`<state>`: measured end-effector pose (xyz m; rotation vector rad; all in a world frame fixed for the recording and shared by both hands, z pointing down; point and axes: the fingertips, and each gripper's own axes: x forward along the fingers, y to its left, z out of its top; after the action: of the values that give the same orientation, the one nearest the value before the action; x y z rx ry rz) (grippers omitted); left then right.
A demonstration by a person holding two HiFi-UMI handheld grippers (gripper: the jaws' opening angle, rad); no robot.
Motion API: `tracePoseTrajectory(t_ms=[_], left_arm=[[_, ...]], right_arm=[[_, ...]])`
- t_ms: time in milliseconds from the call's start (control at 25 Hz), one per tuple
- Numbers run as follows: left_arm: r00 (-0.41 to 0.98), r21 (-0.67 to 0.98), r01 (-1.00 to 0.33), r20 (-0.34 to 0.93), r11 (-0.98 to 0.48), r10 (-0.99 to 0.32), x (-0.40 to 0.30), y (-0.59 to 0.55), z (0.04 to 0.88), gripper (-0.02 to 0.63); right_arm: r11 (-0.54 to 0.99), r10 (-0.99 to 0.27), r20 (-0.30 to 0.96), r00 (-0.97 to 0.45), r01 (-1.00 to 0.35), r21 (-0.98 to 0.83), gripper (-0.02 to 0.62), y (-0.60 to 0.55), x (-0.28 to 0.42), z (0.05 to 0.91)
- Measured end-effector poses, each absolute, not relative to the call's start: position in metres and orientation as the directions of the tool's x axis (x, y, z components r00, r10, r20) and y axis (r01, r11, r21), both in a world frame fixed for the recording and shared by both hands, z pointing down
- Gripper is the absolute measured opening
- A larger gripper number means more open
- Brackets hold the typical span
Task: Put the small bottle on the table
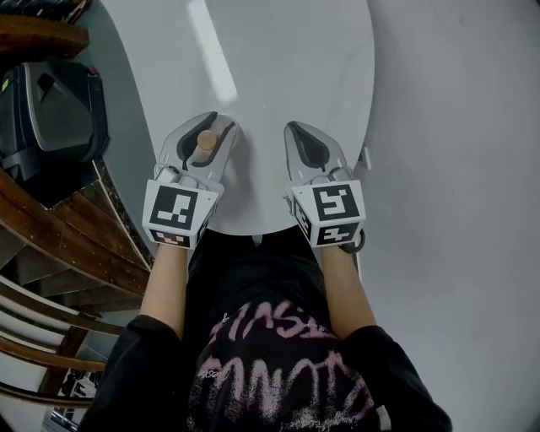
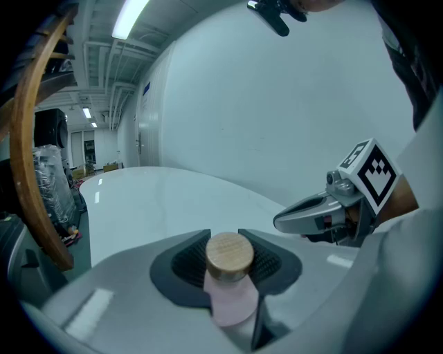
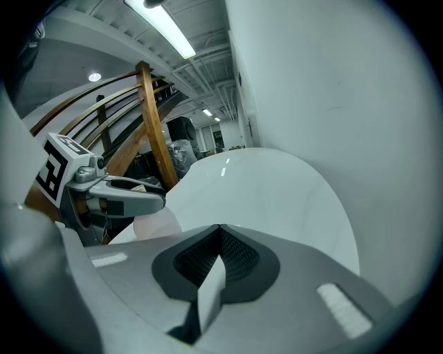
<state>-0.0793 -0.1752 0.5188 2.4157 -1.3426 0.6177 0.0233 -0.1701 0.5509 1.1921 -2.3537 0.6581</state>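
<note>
A large work hall or lab, not a home, is suggested. Above and ahead of the left gripper [image 2: 223, 238], strip lights [image 2: 129, 17] are hung from an unfinished ceiling with exposed pipework [image 3: 208, 72]. Far to its left a long lit hall is seen, with plastic-wrapped goods [image 2: 50, 187] stored in it. A bare white wall [image 2: 277, 110] is seen beyond the white table [image 2: 152, 200]. Curved wooden rails [image 3: 154, 131] are seen left of the right gripper [image 3: 220, 231].

The left gripper [image 1: 202, 126] squeezes the small bottle [image 1: 207, 140] between its jaws. The right gripper [image 1: 297, 135], beside it, has its jaws pressed together with nothing inside. Both point far.
</note>
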Motion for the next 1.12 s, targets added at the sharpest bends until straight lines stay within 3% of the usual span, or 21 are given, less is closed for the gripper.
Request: tracePoseTrajectory(t_ms=[800, 1120], left_arm=[[0.456, 0.051, -0.873, 0.439, -0.486, -0.774, -0.080, -0.186, 0.480, 0.144], [0.445, 0.039, -0.880, 0.416, -0.473, -0.793, -0.087, -0.178, 0.460, 0.114]], right_arm=[[0.537, -0.645, 0.519, -0.560, -0.816, -0.213, 0.009, -0.176, 0.022, 0.529], [0.544, -0.667, 0.493, -0.560, -0.817, -0.192, 0.009, -0.170, 0.019, 0.504]])
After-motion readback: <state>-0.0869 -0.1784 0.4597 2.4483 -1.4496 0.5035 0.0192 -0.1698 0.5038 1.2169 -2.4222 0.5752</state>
